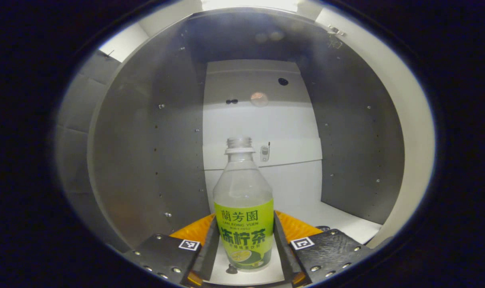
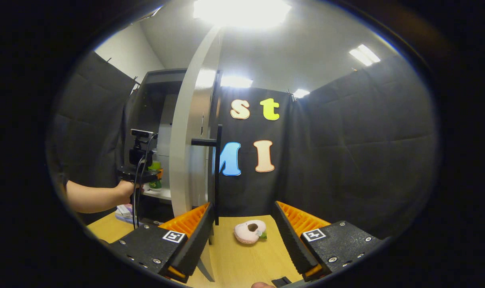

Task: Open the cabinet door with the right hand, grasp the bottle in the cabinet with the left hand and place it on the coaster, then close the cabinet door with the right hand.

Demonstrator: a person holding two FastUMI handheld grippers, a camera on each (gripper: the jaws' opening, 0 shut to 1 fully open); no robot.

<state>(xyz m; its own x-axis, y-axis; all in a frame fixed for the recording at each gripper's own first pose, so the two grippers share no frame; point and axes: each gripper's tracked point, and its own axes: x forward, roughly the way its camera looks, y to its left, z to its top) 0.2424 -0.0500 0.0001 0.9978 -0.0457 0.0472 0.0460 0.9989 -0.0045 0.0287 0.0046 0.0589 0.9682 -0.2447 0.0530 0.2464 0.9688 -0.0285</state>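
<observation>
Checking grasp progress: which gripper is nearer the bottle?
Left. The left gripper has its jaws on either side of the bottle inside the cabinet; the right gripper is outside by the open door.

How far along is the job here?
Done: the cabinet door stands open. In hand: the left tongs straddle the bottle inside the cabinet; whether they press on it yet is unclear. Left: carrying the bottle to the coaster on the table, then closing the door.

Left tool (image 1: 244, 250) inside the open cabinet (image 1: 146, 160), fingers (image 1: 208, 252) either side of the bottle (image 1: 243, 208), close against its label; contact hard to tell. Bottle upright, uncapped, clear with green-yellow label, standing on the white cabinet shelf (image 1: 338, 220). Grey side walls, white back panel.
</observation>
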